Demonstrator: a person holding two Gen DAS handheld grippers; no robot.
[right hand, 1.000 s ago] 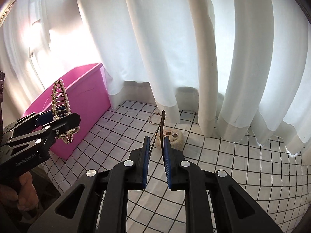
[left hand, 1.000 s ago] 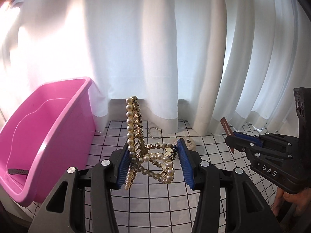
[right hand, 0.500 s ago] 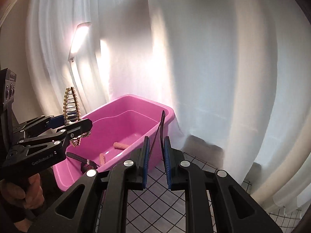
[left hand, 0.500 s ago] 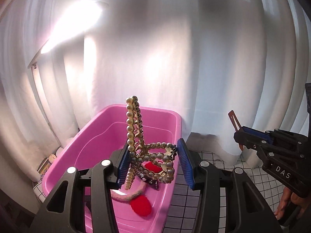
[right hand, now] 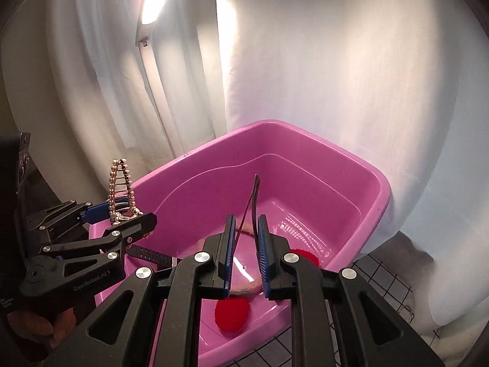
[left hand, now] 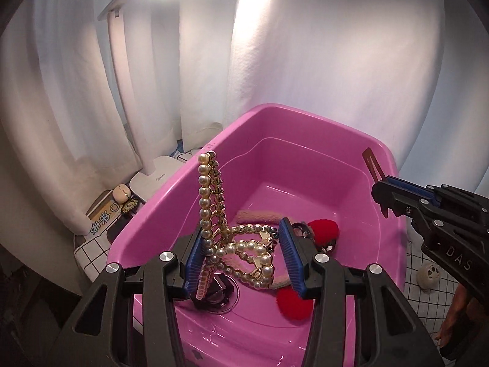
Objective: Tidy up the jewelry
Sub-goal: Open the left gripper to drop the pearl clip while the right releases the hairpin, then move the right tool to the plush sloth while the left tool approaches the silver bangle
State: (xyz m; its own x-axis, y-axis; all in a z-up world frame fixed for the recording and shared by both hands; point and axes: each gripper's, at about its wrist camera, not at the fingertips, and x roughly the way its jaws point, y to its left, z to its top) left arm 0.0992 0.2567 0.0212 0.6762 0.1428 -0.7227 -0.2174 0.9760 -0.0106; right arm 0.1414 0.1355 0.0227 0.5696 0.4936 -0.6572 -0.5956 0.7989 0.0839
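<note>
My left gripper (left hand: 241, 253) is shut on a gold claw clip set with pearls (left hand: 204, 202), held upright over the near end of the pink tub (left hand: 305, 119). To its right, my right gripper (left hand: 385, 195) pinches a thin brown hair clip (left hand: 371, 162) over the tub's right rim. The right wrist view shows the right gripper (right hand: 246, 238) shut on that brown clip (right hand: 253, 195), above the tub (right hand: 305, 128). Left of it is the left gripper (right hand: 122, 214) with the pearl clip (right hand: 120, 183). In the tub lie red pompoms (left hand: 324, 229), a fuzzy pink band (left hand: 259, 214) and a black strap (right hand: 149, 255).
White curtains hang close behind the tub. A white lamp base (left hand: 156, 177) and small items stand to the tub's left. A pale skull-shaped bead (left hand: 428, 275) lies on the black-gridded white cloth (right hand: 382, 278) to the right. A hand (right hand: 36, 327) grips the left tool.
Both grippers have swung left from the gridded cloth to over the pink tub, each keeping its clip. The tub's contents have come into view.
</note>
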